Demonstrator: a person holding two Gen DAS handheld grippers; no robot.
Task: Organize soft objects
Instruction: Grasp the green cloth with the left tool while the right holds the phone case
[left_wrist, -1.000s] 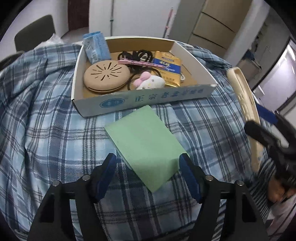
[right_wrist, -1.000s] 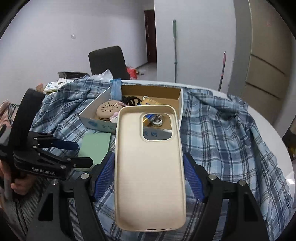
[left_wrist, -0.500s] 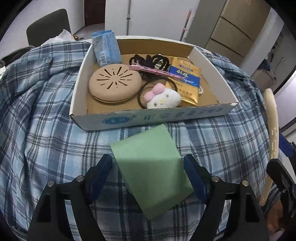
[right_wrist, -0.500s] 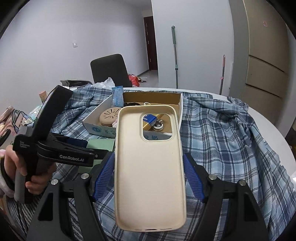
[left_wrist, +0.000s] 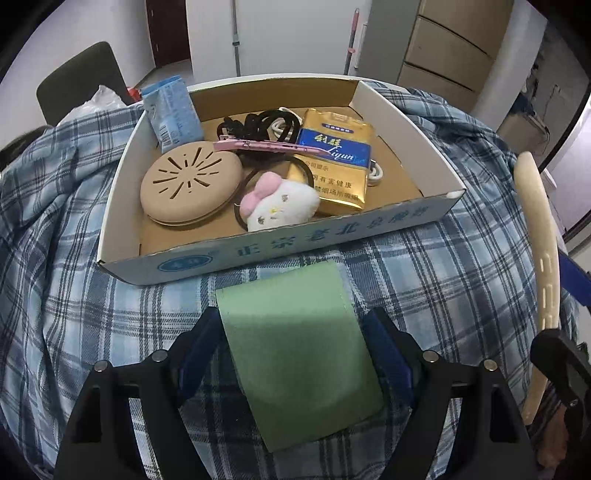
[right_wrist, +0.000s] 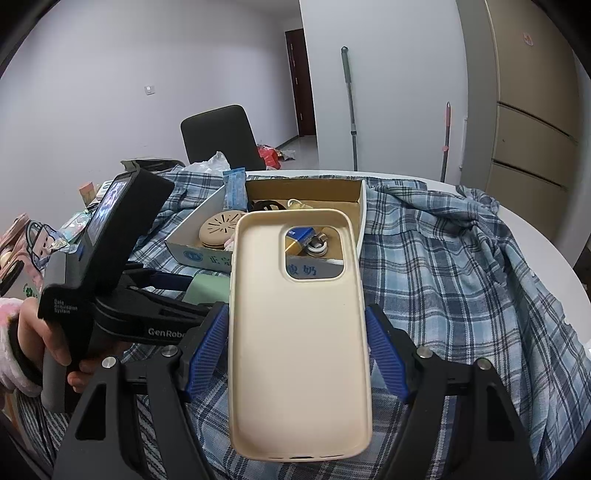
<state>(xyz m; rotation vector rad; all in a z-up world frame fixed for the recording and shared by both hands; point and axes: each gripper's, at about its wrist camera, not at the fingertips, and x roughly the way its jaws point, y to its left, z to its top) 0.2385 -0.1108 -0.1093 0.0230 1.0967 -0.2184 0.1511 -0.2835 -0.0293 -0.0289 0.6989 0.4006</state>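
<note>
The green cloth (left_wrist: 295, 354) looks soft, thin and light, so grab it by its side edges. It lies flat just in front of the box (left_wrist: 258, 254). The left claw (left_wrist: 295, 354) is spread wide around it. The right claw (right_wrist: 297, 343) pinches a bendy phone case (right_wrist: 299, 332) by its sides, in front of the box.

One box (left_wrist: 280, 247), one green cloth (left_wrist: 299, 354), one phone case (right_wrist: 299, 332), two grippers.
</note>
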